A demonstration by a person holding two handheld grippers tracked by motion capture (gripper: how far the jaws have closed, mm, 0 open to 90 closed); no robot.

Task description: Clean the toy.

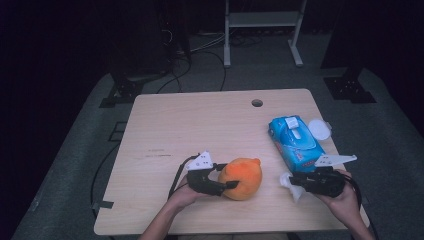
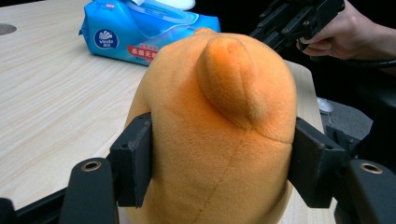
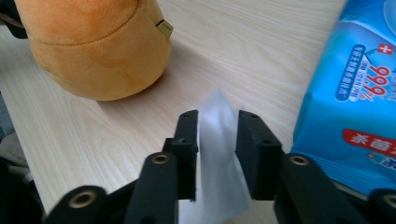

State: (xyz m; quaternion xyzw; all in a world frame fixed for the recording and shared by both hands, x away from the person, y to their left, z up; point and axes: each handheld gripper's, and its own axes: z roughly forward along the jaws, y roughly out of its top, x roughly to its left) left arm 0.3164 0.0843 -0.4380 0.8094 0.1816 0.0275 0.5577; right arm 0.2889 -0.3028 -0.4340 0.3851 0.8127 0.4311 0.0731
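Observation:
An orange plush toy stands on the wooden table near its front edge. My left gripper is shut on it, and in the left gripper view both pads press into the sides of the plush. To its right, my right gripper points left with a crumpled white wipe at its tips. In the right gripper view the wipe hangs loose in the gap between the parted jaws of the gripper. The plush sits beyond them at the upper left.
A blue pack of wet wipes lies at the table's right edge with its flap open, and a white round lid sits beside it. A cable hole is at the back of the table. The far hand and gripper appear behind the plush.

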